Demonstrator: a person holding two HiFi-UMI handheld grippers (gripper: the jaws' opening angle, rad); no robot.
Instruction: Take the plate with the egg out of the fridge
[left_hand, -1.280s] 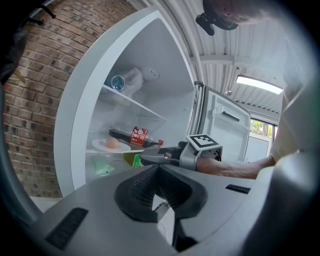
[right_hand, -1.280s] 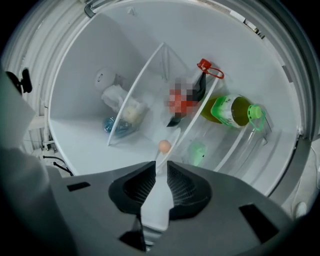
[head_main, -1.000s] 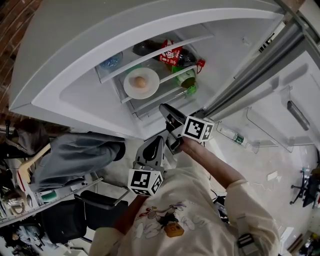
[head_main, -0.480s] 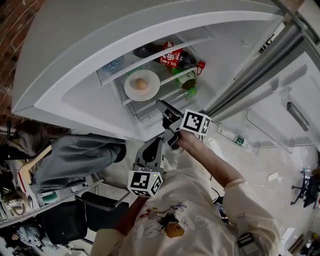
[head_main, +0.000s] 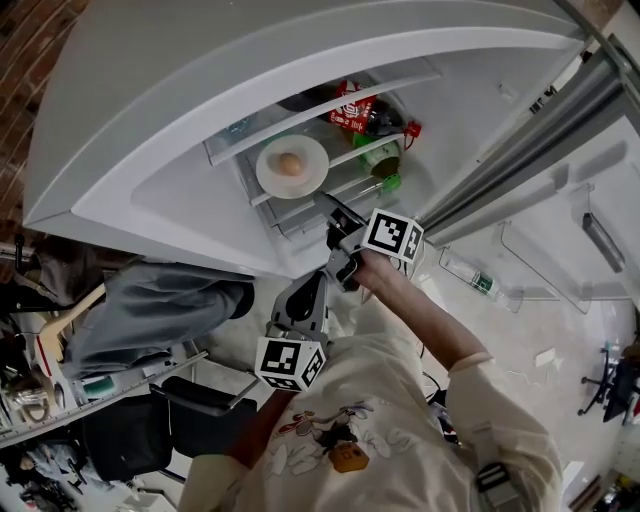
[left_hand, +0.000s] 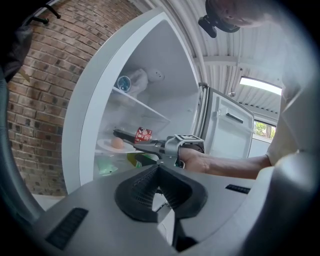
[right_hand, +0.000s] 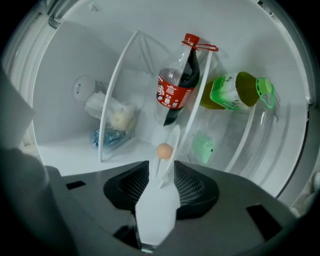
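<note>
Fridge shelf (head_main: 345, 157): plate (head_main: 310, 177) flat (egg (head_main: 290, 163) atop)

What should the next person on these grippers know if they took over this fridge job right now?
Left gripper: shut, empty, held back outside the fridge.
Right gripper: jaws have just been opening and now stand wide at the plate's near rim; pads not pressing on it.
Plate with egg: on a shelf, cola bottle and green bottle close by.
Done: fridge door open, right gripper lined up.
Left: close on the rim, draw the plate out level so the egg does not roll.
</note>
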